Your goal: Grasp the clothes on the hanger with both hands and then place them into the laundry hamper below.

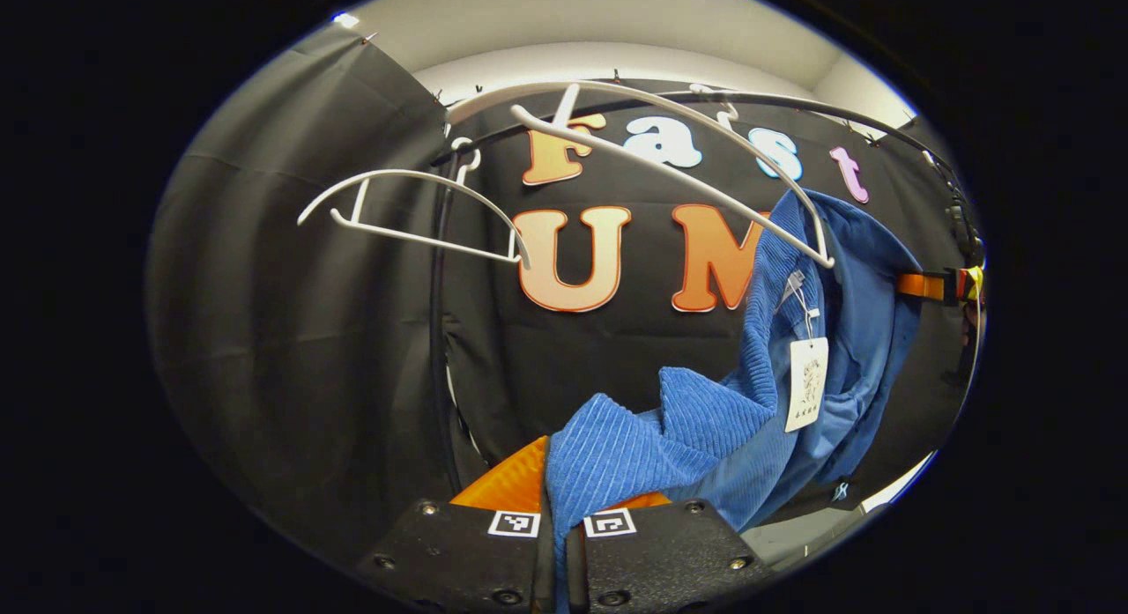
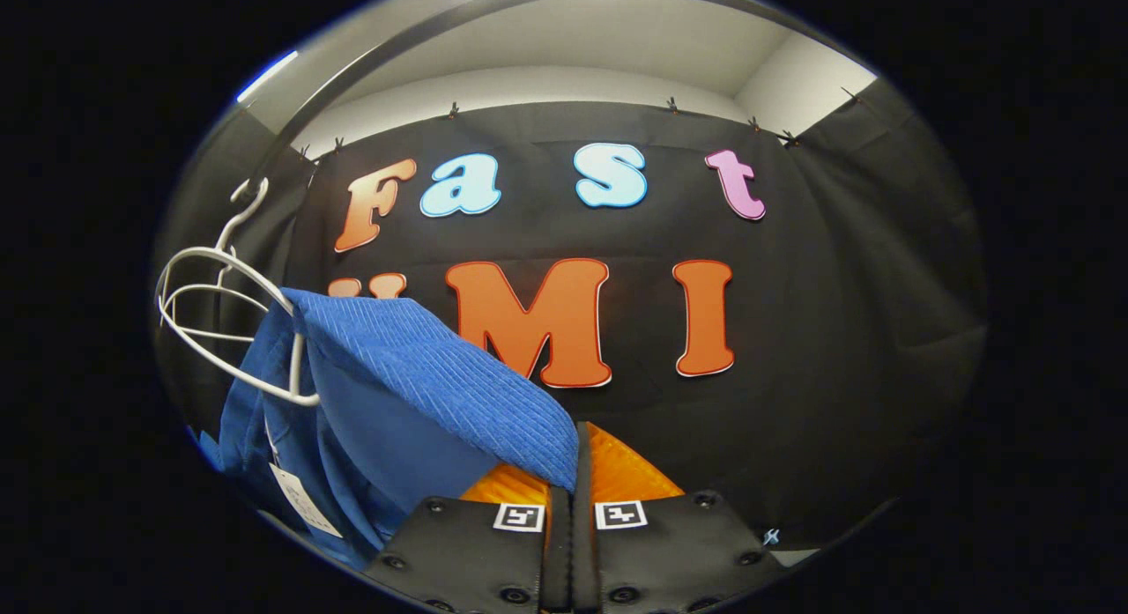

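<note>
Black cloth walls hang behind your work. The blue ribbed corduroy garment (image 1: 749, 403) droops in a long slant from the white plastic hanger (image 1: 670, 169) on the dark metal rail (image 1: 846, 116) down toward you, a white paper tag (image 1: 806, 383) dangling off it. Your left gripper (image 1: 560, 530) has both fingers pinched tight on one ribbed fold. Your right gripper (image 2: 570, 517) likewise has its fingers clamped on another fold (image 2: 441, 367). A second white hanger (image 1: 414, 213) hangs bare alongside.

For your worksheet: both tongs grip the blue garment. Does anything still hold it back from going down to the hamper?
Yes: the white hanger still runs through the blue garment near its top; the hamper itself cannot be seen.
</note>
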